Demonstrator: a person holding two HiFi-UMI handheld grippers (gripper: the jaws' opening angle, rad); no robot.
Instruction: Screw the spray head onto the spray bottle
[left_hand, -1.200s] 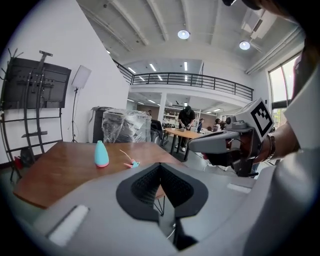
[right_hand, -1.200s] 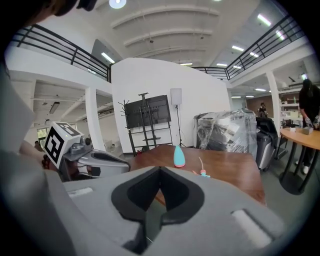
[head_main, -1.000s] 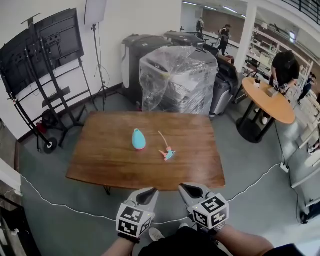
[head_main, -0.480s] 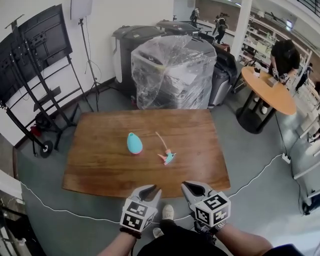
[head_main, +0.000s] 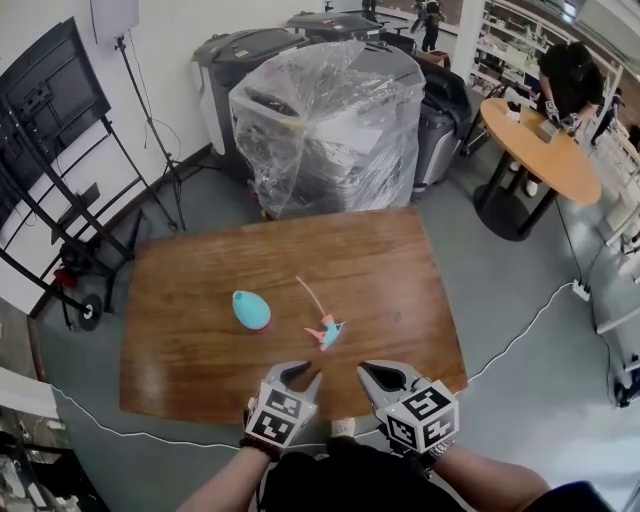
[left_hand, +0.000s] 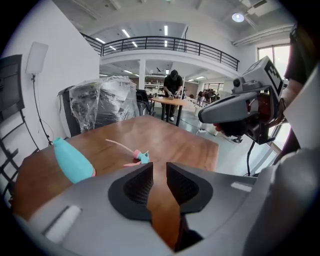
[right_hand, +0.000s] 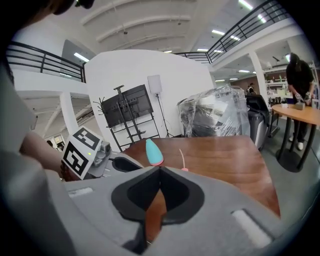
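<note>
1. We hold both grippers low at the near edge of the rectangular brown wooden table (head_main: 400, 260). Neither touches anything lying on it.
2. Our left gripper (left_hand: 159, 169) has its jaws a narrow gap apart and opening. Only the tabletop shows through the gap, so it grips nothing.
3. Our right gripper (right_hand: 160, 170) has its jaws pressed together, with nothing between them.
4. The teal egg-shaped plastic spray bottle (head_main: 251, 309) lies on its side, left of the table's middle. It is ahead of our left gripper and well apart from it.
5. The pink-and-teal plastic spray head (head_main: 327, 331) lies on the table to the right of the bottle, near it but not touching.
6. Its long pale tube (head_main: 308, 296) points away from us across the wood.
7. The spray head lies nearer to our grippers than the bottle does, ahead of the space between them.
</note>
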